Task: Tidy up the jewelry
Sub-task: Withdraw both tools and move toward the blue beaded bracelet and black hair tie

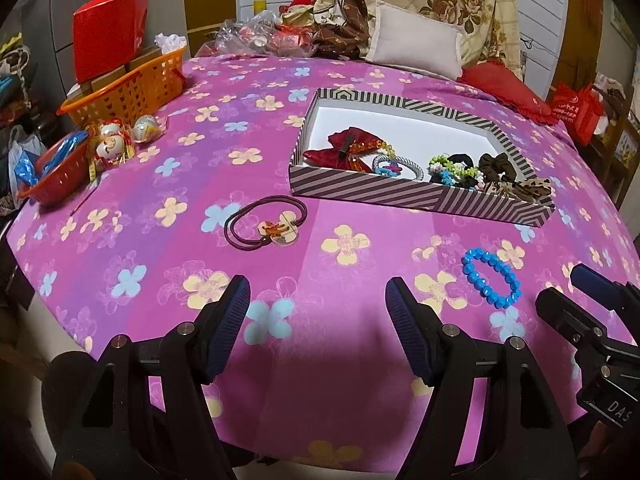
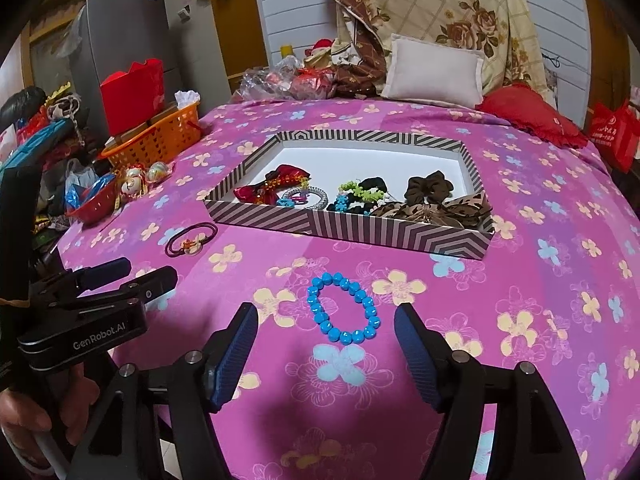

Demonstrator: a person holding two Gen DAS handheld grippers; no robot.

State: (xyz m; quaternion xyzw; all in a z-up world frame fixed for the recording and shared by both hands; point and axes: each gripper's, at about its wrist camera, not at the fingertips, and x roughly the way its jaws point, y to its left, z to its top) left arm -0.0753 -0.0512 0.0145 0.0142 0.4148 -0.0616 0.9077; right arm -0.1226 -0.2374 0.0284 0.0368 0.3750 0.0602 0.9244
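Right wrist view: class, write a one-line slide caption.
Open right claw faces a blue bead bracelet on the floral cloth, striped box beyond.

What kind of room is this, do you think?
Probably a bedroom: the work surface is a bed with a pink floral sheet, a white pillow and a folded rose-print quilt at its head.

Blue bracelet (image 2: 344, 308), black-and-white striped box (image 2: 360, 224)

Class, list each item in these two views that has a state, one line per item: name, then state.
Left tool: open, empty, above the bedspread.
Right tool: open, empty, fingers either side of the blue bead bracelet.
Blue bead bracelet: flat on the bedspread, outside the box.
Purple hair tie with charm: on the bedspread, outside the box.
Striped box: lidless, holding hair accessories.
Orange basket: upright, filled.
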